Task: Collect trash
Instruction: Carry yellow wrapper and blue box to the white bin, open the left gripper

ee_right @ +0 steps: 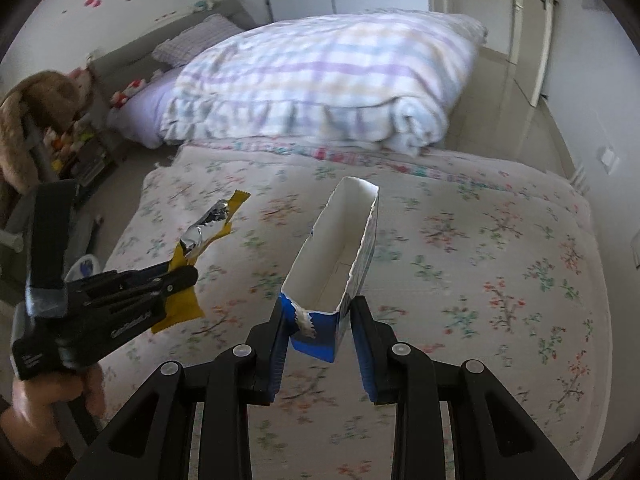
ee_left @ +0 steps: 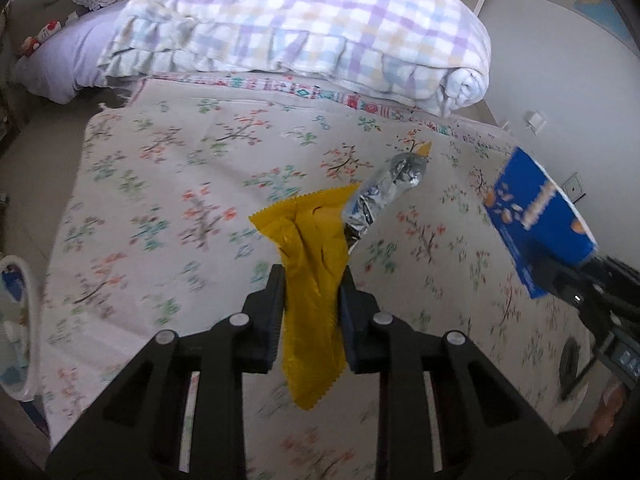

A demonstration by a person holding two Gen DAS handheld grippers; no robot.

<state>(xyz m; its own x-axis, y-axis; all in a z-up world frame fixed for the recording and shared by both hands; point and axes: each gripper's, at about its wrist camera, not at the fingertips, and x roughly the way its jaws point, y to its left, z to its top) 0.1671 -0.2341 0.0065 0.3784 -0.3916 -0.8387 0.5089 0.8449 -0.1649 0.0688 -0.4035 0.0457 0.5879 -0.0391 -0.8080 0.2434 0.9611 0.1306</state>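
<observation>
My left gripper [ee_left: 312, 276] is shut on a yellow snack wrapper [ee_left: 310, 248] with a torn silver foil end [ee_left: 384, 190], lifted above the floral bedspread [ee_left: 180, 184]. From the right wrist view the same wrapper [ee_right: 212, 226] hangs from the left gripper [ee_right: 182, 274] at the left. My right gripper [ee_right: 318, 306] is shut on a torn-open blue carton [ee_right: 340, 248], white inside and empty, held over the bed. In the left wrist view that blue carton [ee_left: 536, 220] shows at the right, pinched by the right gripper [ee_left: 560, 276].
A folded checked quilt [ee_left: 304, 28] lies across the far part of the bed, with a lilac pillow [ee_left: 68, 60] beside it. A white bag or bin rim [ee_left: 20, 320] sits at the left edge. A plush toy [ee_right: 36, 108] and cluttered shelf stand left of the bed.
</observation>
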